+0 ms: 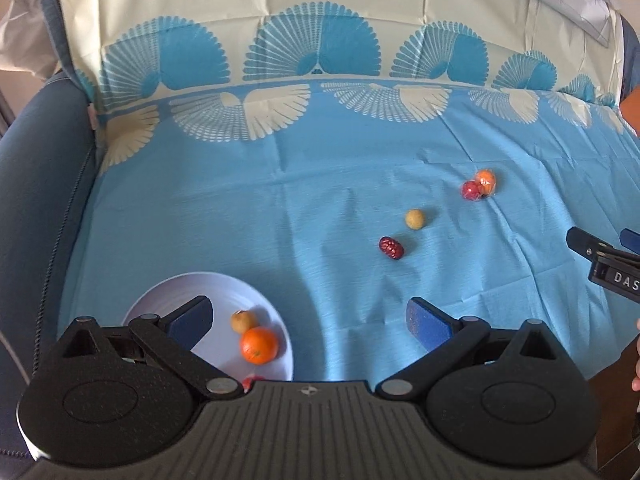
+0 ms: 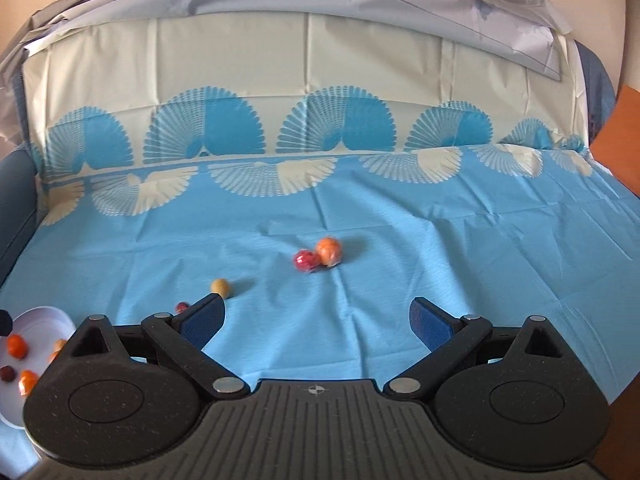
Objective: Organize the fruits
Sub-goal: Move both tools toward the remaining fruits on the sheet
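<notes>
A white plate (image 1: 168, 296) lies at the near left and holds an orange (image 1: 259, 345), a small yellow fruit (image 1: 243, 320) and a red fruit at its near rim. My left gripper (image 1: 310, 320) is open and empty, its left finger over the plate. On the blue cloth lie a dark red fruit (image 1: 391, 247), a yellow fruit (image 1: 415, 219) and a wrapped red and orange pair (image 1: 479, 185). My right gripper (image 2: 318, 320) is open and empty above the cloth; the pair (image 2: 318, 257) lies ahead of it, the yellow fruit (image 2: 220, 287) to its left. The plate (image 2: 40, 320) shows far left.
The blue cloth (image 1: 280, 220) with fan patterns covers a sofa seat and backrest. The dark blue sofa arm (image 1: 36, 200) borders the left. An orange surface (image 2: 620, 140) stands at the right. The right gripper's tip (image 1: 600, 256) shows at the left view's right edge.
</notes>
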